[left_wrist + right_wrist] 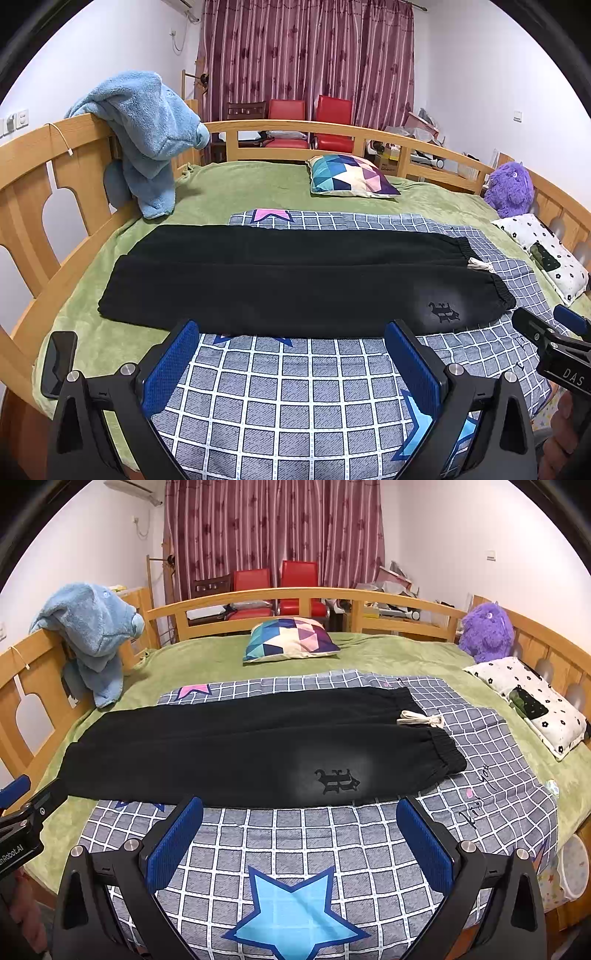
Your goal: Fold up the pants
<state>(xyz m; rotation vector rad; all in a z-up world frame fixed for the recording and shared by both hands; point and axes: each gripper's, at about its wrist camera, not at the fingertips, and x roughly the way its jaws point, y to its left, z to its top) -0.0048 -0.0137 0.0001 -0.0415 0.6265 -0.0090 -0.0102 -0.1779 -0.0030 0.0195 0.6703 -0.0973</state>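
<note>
The black pants (236,749) lie flat across a grey checked quilt (332,842) on the bed (388,650), already doubled lengthwise so one leg rests on the other. The elastic waistband (439,746) is at the right end with a white drawstring (421,718) lying just beside it; the cuffs are at the left end, reaching onto the green blanket (229,188). A dark emblem (337,781) shows on the near leg close to the waist. The left gripper (291,363) hangs over the quilt in front of the near edge of the pants, jaws wide apart and holding nothing, its blue pads (170,369) clear of the fabric. The right gripper (299,843) stands likewise, jaws wide and empty, just short of the pants edge below the emblem. Each tool appears at the edge of the other's view. Beyond the pants, a multicoloured cushion (291,638) rests on the blanket. A purple plush toy (485,631) sits at the right rail above a white patterned pillow (528,701). A blue fleece garment (147,129) hangs over the wooden rail (74,133) at left. A phone (57,363) lies on the blanket's near left edge.
</note>
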